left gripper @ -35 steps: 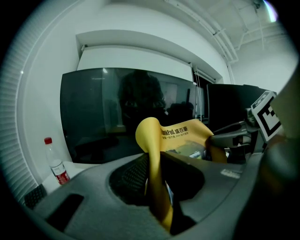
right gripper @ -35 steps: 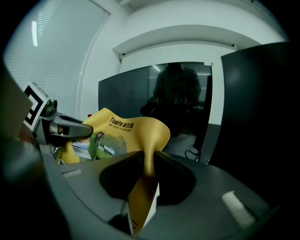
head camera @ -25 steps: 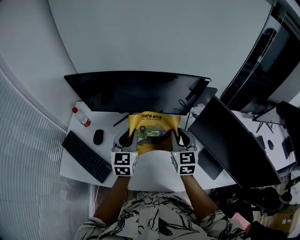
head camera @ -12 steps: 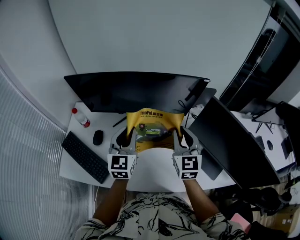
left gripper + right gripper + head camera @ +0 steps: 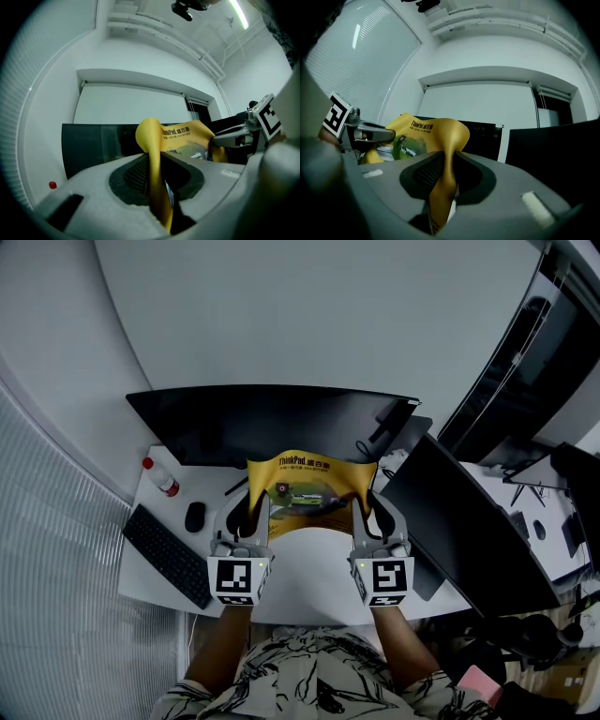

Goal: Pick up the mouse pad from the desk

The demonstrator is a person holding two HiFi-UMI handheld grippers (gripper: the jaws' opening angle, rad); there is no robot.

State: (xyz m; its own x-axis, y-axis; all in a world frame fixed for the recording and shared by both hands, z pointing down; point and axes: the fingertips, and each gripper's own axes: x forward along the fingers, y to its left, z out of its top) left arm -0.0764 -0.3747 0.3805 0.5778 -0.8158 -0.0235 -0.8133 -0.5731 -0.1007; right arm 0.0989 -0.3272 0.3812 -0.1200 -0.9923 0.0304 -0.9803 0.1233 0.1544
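keyboard [image 5: 169, 556] — far left; mouse [image 5: 195, 516] beside it | red-capped bottle [image 5: 163, 476] behind | wide monitor [image 5: 272, 423] at back

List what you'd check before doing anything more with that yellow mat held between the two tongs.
1. Left tongs clamped on the yellow printed mouse pad: ok, its left edge is pinched between the pads.
2. Right tongs clamped on the pad's right edge: ok.
3. Pad lifted off the white desk: ok, it hangs curved between the tongs.
4. Pad clear of the wide black monitor behind it: cannot tell, they overlap in the head view.
5. Black mouse and black keyboard out of the way: ok, both lie off to the left.
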